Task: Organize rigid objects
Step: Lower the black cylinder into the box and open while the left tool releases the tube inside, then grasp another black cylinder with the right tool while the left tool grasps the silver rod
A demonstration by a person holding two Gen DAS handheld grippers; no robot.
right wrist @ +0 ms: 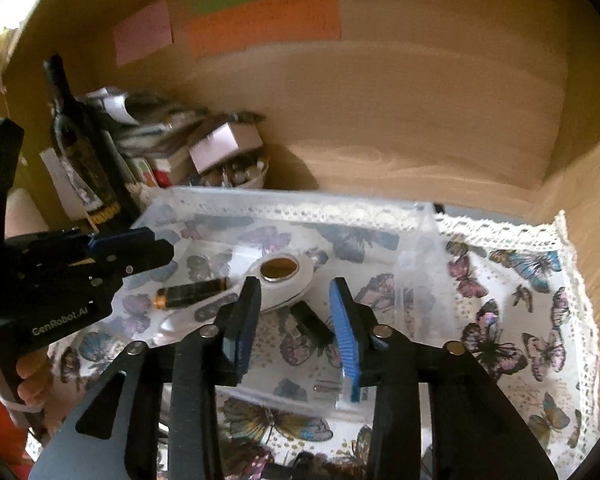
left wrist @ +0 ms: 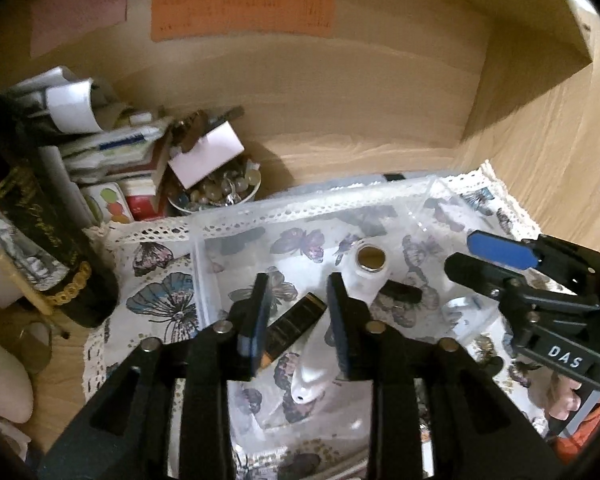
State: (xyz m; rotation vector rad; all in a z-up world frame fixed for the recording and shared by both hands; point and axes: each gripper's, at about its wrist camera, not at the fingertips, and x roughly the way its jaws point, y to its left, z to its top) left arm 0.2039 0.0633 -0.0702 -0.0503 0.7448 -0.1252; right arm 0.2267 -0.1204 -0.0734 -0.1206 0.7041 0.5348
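Note:
A clear plastic box (left wrist: 300, 204) (right wrist: 284, 200) sits on a butterfly-print cloth. Inside lie a white handheld device with a round metal head (left wrist: 364, 276) (right wrist: 288, 276), a black tube with a gold end (left wrist: 296, 326) (right wrist: 192, 292) and a small black piece (left wrist: 402, 292) (right wrist: 310, 324). My left gripper (left wrist: 298, 320) is open and empty, hovering over the black tube and the white device. My right gripper (right wrist: 294, 332) is open and empty above the small black piece; it also shows in the left wrist view (left wrist: 484, 256). The left gripper shows in the right wrist view (right wrist: 140, 246).
A dark bottle (left wrist: 48, 240) (right wrist: 80, 152) stands at the left beside a pile of papers and boxes (left wrist: 112, 148) and a bowl of beads (left wrist: 220, 192). Wooden shelf walls (left wrist: 340, 100) close in behind and at the right. Coloured notes (left wrist: 240, 12) hang on the back wall.

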